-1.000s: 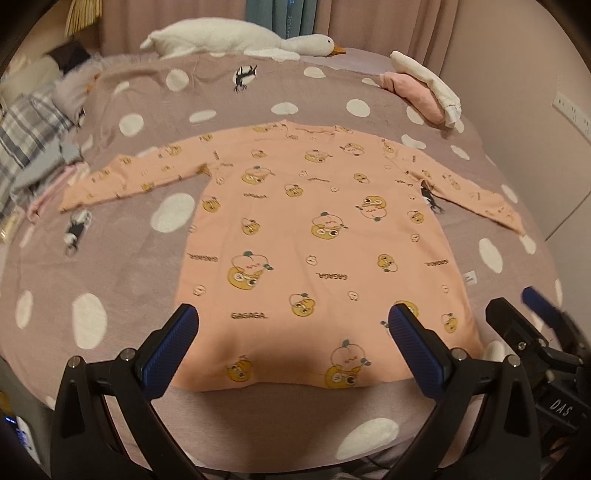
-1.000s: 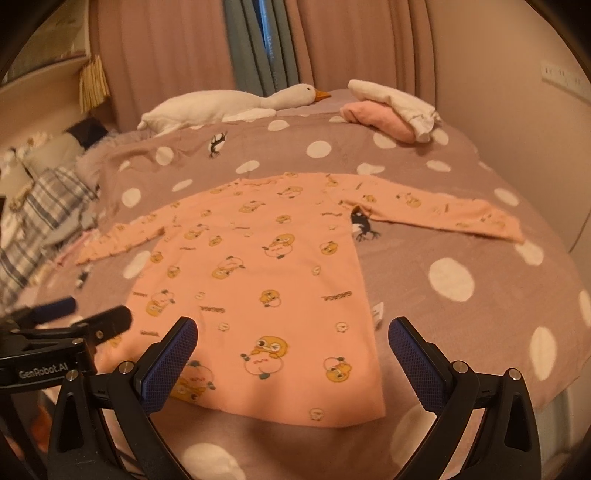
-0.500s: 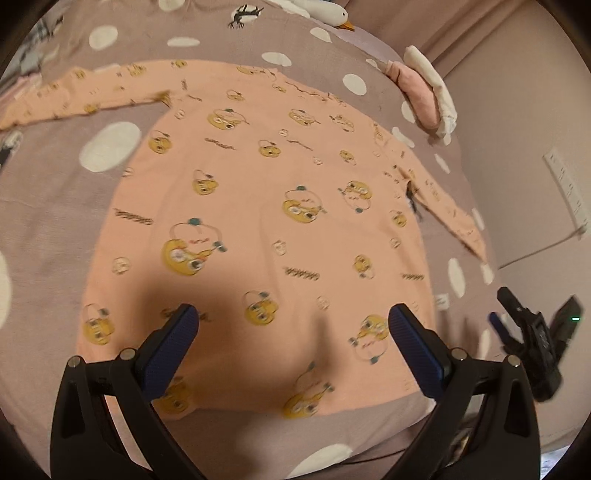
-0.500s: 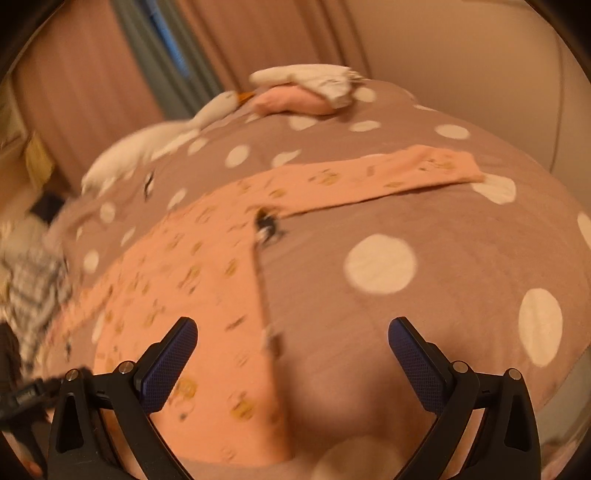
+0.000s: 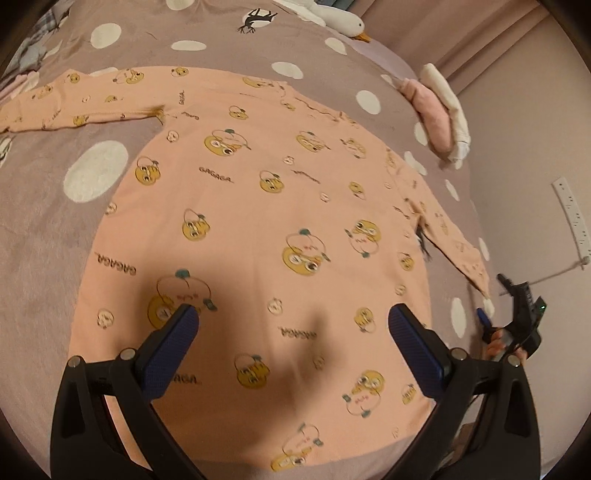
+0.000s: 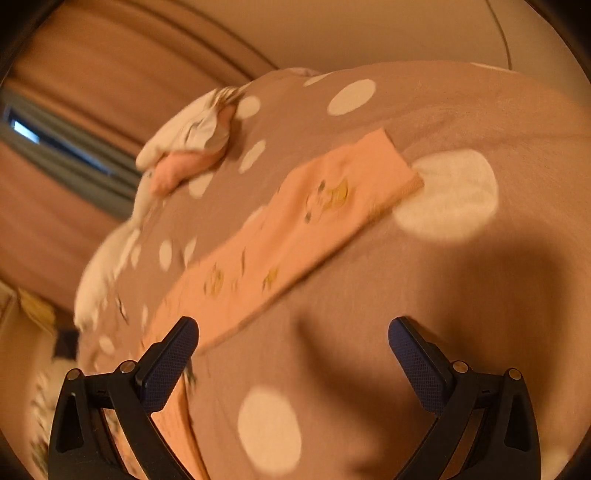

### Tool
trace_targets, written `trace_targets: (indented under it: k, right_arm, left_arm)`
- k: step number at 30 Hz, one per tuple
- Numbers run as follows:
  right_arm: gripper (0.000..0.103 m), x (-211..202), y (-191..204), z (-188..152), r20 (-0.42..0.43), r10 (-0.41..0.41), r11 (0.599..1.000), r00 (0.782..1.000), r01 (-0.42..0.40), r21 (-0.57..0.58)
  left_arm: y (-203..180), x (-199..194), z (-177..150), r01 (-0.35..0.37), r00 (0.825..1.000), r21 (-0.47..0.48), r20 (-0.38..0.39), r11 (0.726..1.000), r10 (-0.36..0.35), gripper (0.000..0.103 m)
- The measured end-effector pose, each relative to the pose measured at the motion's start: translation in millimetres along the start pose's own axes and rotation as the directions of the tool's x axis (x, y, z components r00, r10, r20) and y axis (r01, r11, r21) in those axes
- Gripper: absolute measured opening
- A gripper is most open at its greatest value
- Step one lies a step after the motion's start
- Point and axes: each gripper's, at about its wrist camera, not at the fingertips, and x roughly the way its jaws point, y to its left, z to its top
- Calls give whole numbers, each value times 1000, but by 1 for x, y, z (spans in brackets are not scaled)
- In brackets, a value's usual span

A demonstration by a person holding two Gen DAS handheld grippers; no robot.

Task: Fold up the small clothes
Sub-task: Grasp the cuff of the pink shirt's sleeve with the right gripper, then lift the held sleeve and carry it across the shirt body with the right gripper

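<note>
The peach long-sleeved top (image 5: 266,221) lies flat and face-up on the dotted mauve bedspread (image 5: 48,221), both sleeves stretched out to the sides, with no fold visible in it. Its right sleeve (image 6: 295,229) runs diagonally across the right wrist view, cuff end toward the upper right and resting against a white dot of the spread.

The left gripper (image 5: 293,326) hangs over the lower body of the top, jaws spread wide, holding nothing. The right gripper (image 6: 293,332) is likewise spread and empty, poised above bare bedspread just beside the sleeve (this view is blurred, so how close it sits to the cloth cannot be told). In the left wrist view it shows at the far right edge, held in a hand (image 5: 498,345).

The step in hand looks like the first sleeve fold. To do it well, the right gripper should pinch the sleeve near the cuff, taking only the sleeve's fabric and not the spread beneath, then carry it inward across the chest so it lies straight. The left gripper can steady the body panel near the hem so the top does not drag or wrinkle.

Further out, a pink-and-white bundle of clothes (image 5: 439,114) and a white goose plush (image 5: 332,18) sit near the head of the bed.
</note>
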Motion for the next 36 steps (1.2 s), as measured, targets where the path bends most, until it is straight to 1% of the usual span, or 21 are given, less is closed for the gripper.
trace_targets:
  k: [4, 7, 10, 11, 13, 15, 16, 18, 19, 21, 22, 23, 24, 25, 26, 28, 31, 36]
  right_arm:
    - [102, 12, 0, 18, 25, 48, 997, 999, -49, 59]
    - [102, 21, -7, 32, 46, 85, 988, 995, -90, 126]
    - [102, 23, -15, 42, 93, 107, 976, 990, -123, 179]
    - [101, 23, -17, 44, 111, 105, 973, 988, -125, 195]
    - [92, 23, -19, 46, 128, 85, 974, 988, -110, 199]
    - [74, 23, -22, 46, 130, 63, 979, 990, -86, 182]
    - [69, 23, -24, 46, 127, 50, 982, 991, -71, 172]
    - [50, 24, -27, 48, 123, 22, 986, 992, -41, 159]
    - [46, 23, -30, 48, 120, 11, 987, 993, -30, 157]
    - [29, 24, -33, 51, 113, -6, 988, 994, -12, 154]
    - [25, 23, -35, 52, 112, -15, 988, 994, -2, 152]
    - [18, 22, -35, 53, 109, -26, 988, 994, 10, 151]
    - [14, 21, -34, 54, 101, -42, 989, 994, 27, 148]
    - [14, 20, -31, 55, 97, -51, 990, 994, 37, 138]
    - [11, 17, -23, 56, 97, -60, 993, 993, 49, 108]
    - [11, 13, -1, 58, 103, -70, 997, 992, 66, 44]
    - [11, 3, 48, 61, 113, -75, 993, 991, 85, -84]
    - [11, 1, 151, 53, 102, -68, 953, 992, 95, -289]
  left_arm:
    - [-4, 8, 7, -17, 1000, 7, -7, 1000, 17, 103]
    - [-10, 15, 11, -28, 999, 27, -18, 999, 29, 103]
    - [-14, 20, 12, -33, 999, 42, -28, 999, 35, 103]
    - [-15, 21, 12, -34, 999, 45, -31, 998, 36, 103]
    - [-16, 23, 12, -39, 999, 49, -34, 998, 41, 103]
    - [-15, 23, 12, -44, 998, 50, -33, 998, 46, 103]
    - [-14, 24, 12, -48, 998, 50, -34, 998, 50, 103]
    - [-13, 25, 13, -57, 998, 49, -38, 997, 58, 103]
    - [-12, 25, 13, -58, 997, 50, -40, 997, 60, 103]
    - [-10, 24, 11, -59, 997, 50, -44, 997, 61, 103]
    - [-10, 23, 11, -58, 997, 51, -43, 997, 61, 103]
    - [-9, 21, 10, -58, 997, 52, -42, 997, 61, 103]
    - [-7, 19, 9, -60, 997, 53, -38, 997, 62, 103]
    - [-5, 17, 9, -63, 997, 52, -34, 997, 65, 103]
    - [-3, 15, 9, -65, 997, 50, -31, 997, 66, 103]
    - [2, 11, 9, -66, 997, 43, -22, 997, 67, 103]
    - [12, 4, 8, -61, 998, 32, -13, 998, 61, 103]
    - [30, -7, 6, -58, 998, 11, 5, 998, 57, 103]
